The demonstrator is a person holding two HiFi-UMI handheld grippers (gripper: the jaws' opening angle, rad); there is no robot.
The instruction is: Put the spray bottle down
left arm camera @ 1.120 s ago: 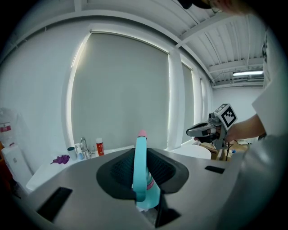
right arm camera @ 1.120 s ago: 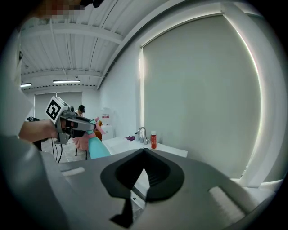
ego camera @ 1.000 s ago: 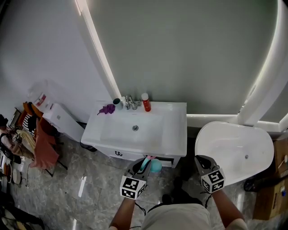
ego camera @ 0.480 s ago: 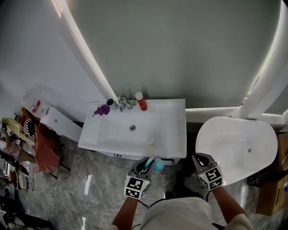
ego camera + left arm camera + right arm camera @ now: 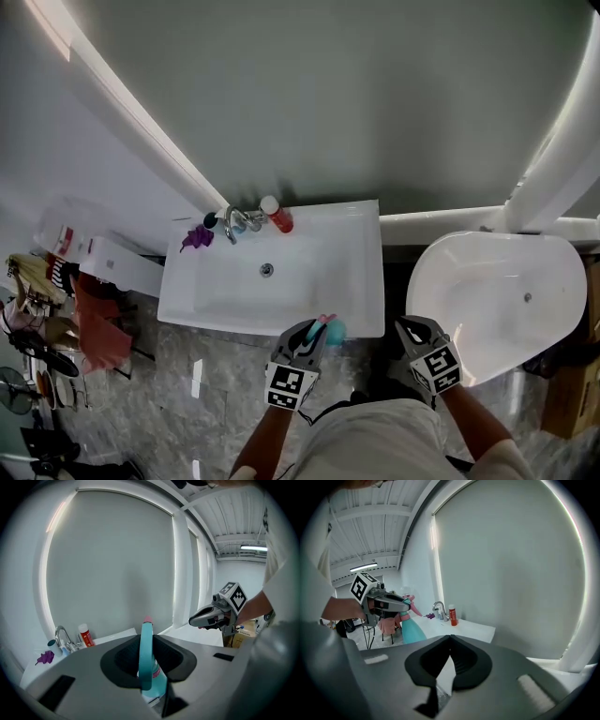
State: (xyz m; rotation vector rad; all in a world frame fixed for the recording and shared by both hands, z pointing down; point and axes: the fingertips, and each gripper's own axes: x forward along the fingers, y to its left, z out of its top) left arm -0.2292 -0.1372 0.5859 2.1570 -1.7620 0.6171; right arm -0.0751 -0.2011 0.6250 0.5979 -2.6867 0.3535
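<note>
The task is not yet done: the spray bottle (image 5: 152, 677) is in the air, pinched by the left gripper (image 5: 309, 336), whose jaws close on the teal body from either side, with the pink nozzle poking up past their tips. From the head view the bottle sits right at the front edge of the white washbasin (image 5: 370, 281), towards its right corner, and rests on nothing that can be seen. The right gripper (image 5: 450, 637) is empty, its jaws pressed together tip to tip; it hangs off to the right, apart from the bottle, in front of the white bathtub (image 5: 497, 300). At the back of the basin stand the faucet (image 5: 239, 223) and a red bottle (image 5: 276, 214), close together, so that stretch is taken. The flat rim on the basin's right side is bare and looks like the likeliest landing place. What remains, by my reading, is nearly everything: bring the bottle over a level patch, lower it until its base sits upright, then spread the jaws and back away without tipping it.
</note>
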